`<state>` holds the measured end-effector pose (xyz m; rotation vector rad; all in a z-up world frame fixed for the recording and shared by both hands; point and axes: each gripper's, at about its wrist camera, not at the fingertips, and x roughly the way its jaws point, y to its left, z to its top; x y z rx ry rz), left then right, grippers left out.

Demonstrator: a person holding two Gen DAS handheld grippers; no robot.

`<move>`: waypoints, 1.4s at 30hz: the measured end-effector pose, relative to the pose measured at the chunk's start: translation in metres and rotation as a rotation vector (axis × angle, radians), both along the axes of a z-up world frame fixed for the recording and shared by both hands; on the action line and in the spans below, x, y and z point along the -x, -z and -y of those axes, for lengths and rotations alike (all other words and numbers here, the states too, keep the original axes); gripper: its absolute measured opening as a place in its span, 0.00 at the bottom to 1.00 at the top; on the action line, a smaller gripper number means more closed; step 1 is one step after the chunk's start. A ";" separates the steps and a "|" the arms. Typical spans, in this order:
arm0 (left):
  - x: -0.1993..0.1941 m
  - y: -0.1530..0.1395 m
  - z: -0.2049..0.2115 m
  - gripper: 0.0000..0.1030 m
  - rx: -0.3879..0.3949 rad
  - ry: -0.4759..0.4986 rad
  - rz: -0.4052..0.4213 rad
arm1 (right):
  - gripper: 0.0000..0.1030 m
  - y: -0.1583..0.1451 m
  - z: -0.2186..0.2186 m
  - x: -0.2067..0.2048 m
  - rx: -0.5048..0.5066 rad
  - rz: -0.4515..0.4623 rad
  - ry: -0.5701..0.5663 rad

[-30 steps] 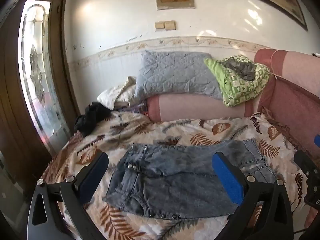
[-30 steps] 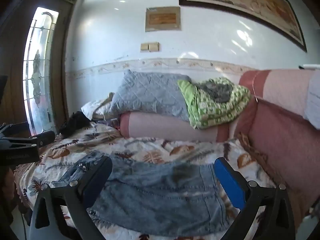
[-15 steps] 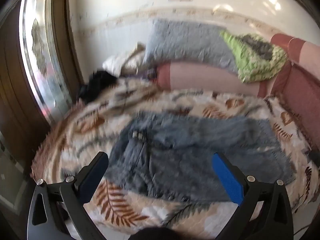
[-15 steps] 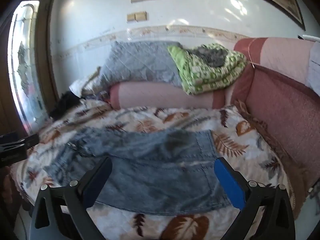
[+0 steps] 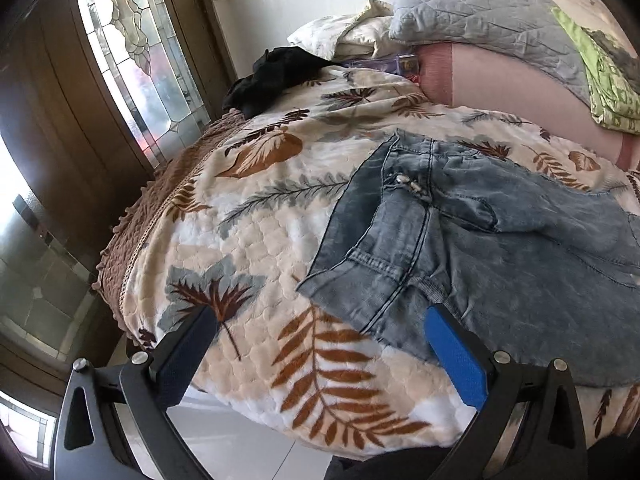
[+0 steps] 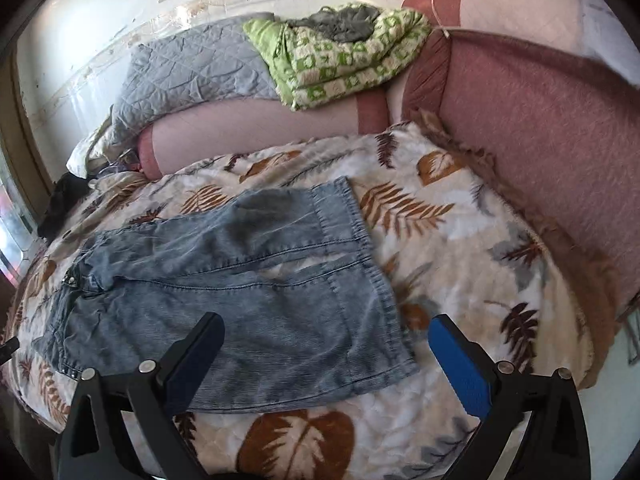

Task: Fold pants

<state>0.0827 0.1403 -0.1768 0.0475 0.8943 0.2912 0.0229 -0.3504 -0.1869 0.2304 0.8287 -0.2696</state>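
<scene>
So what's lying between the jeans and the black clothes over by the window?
Only bare leaf-print blanket lies between the jeans and the black clothes, as the left wrist view shows.

A: What lies ahead of the right hand-held gripper (image 6: 324, 344)?
B: Denim pants (image 6: 240, 288), flat on the leaf-print bed (image 6: 460, 248), hems toward its right finger.
A: Its jaws?
B: Spread wide, holding nothing, above the near leg. Beyond: a grey pillow (image 6: 192, 68) and green blanket (image 6: 340, 56).

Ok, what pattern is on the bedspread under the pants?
Cream bedspread printed with brown and grey leaves, clearest in the right wrist view.
</scene>
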 end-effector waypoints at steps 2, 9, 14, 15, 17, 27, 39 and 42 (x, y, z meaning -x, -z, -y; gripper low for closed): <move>-0.004 -0.003 0.009 1.00 0.012 0.030 0.001 | 1.00 0.003 -0.018 -0.004 0.013 -0.009 -0.011; -0.009 -0.022 0.060 1.00 0.012 0.155 0.024 | 1.00 -0.017 -0.062 -0.021 0.111 0.020 -0.109; -0.017 -0.034 0.081 1.00 -0.001 0.177 0.048 | 1.00 -0.032 -0.062 -0.022 0.159 0.037 -0.079; -0.019 -0.036 0.084 1.00 -0.004 0.180 0.050 | 1.00 -0.034 -0.061 -0.022 0.175 0.034 -0.064; -0.023 -0.039 0.090 1.00 -0.013 0.187 0.053 | 1.00 -0.037 -0.056 -0.022 0.204 0.021 -0.032; -0.045 -0.040 0.122 1.00 -0.053 0.232 0.053 | 1.00 -0.035 -0.035 -0.035 0.256 0.008 0.001; -0.160 0.003 0.091 1.00 0.039 0.254 -0.167 | 1.00 0.012 -0.009 -0.101 0.153 -0.072 -0.119; -0.206 0.015 0.054 1.00 0.007 0.187 -0.230 | 1.00 0.038 0.011 -0.138 0.077 -0.147 -0.184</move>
